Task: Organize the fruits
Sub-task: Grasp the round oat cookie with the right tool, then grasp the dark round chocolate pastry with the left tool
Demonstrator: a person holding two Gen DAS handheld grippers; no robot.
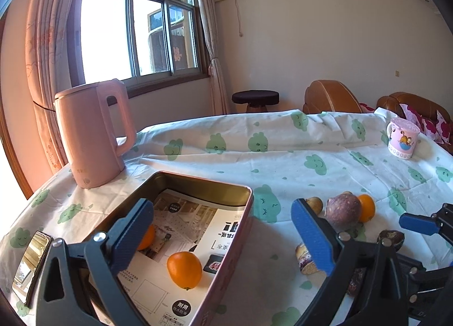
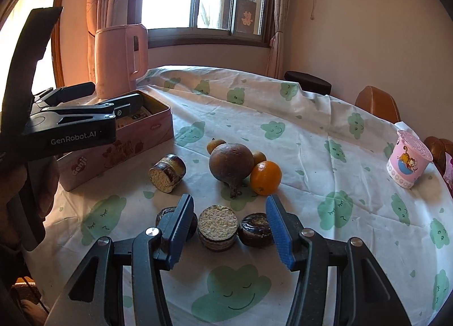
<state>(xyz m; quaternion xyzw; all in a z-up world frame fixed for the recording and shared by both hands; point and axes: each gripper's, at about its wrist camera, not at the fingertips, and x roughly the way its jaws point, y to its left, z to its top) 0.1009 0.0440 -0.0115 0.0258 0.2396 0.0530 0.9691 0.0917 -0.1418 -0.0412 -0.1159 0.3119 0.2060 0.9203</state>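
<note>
Fruits, sorted near to far. Left gripper (image 1: 223, 236): jaws spread wide with nothing between them, one blue pad inside the tin and the other outside, over the tablecloth. Right gripper (image 2: 228, 231): jaws apart, not pressing on anything, hanging above three round cake pieces; the middle cake piece (image 2: 217, 227) lies between the pads with its crumb face up, a dark one (image 2: 256, 229) just beside it on the right, another partly hidden behind the left pad.

Pink tin (image 1: 226, 255): rectangular, open, lined with printed paper. It holds one orange (image 1: 184, 269) in full view near the right wall and a second orange (image 1: 147, 236) half hidden behind the left pad.

Tablecloth (image 2: 311, 142): white with green smiling clouds. On it, beyond the cakes, a fourth cake piece (image 2: 167, 173) lies on its side near the tin's wall. Further on, a cluster: a large brown round fruit (image 2: 231, 166) with its stem end toward the camera, a third orange (image 2: 265, 177) touching its right side, and two small brownish fruits (image 2: 215, 146) partly hidden behind it. All of these remain outside the tin.

Phone (image 1: 31, 266): at the table's left edge, screen reflecting.

Pink electric kettle (image 1: 93, 136): upright behind the tin, handle toward the table's middle.

Pink cartoon mug (image 2: 409, 160): at the far right of the table, well apart from the fruit.

Background: window, curtains, dark stool, brown sofa.
</note>
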